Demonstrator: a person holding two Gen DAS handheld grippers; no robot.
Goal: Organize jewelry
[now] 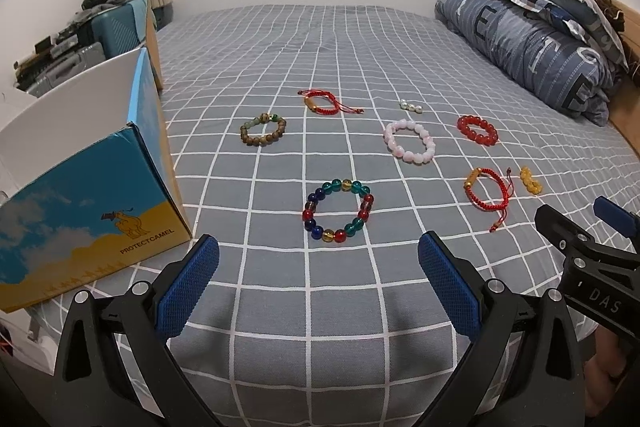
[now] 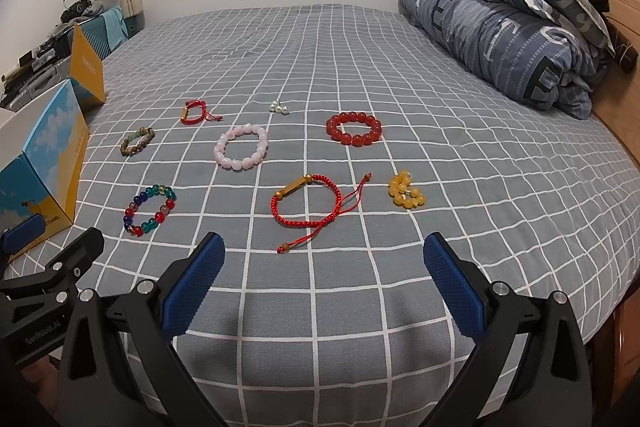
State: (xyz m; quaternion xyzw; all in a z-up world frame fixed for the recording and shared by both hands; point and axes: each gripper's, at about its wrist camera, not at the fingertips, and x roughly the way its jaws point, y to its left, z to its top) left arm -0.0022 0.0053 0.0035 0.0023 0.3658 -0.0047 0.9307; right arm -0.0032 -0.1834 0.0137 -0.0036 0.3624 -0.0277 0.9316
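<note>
Left wrist view: left gripper (image 1: 319,279) spread wide, empty, above the checked bedsheet (image 1: 280,307); multicoloured bead bracelet (image 1: 338,211) just ahead. Right wrist view: right gripper (image 2: 324,283) likewise wide, empty; red cord bracelet (image 2: 308,205) just ahead, yellow bead cluster (image 2: 405,190) beside it.

From our two wrist views, low over the near edge of the bed (image 1: 320,39) and facing its far wall, we share the bracelet spread, the left view nearer the box (image 1: 92,183).
</note>
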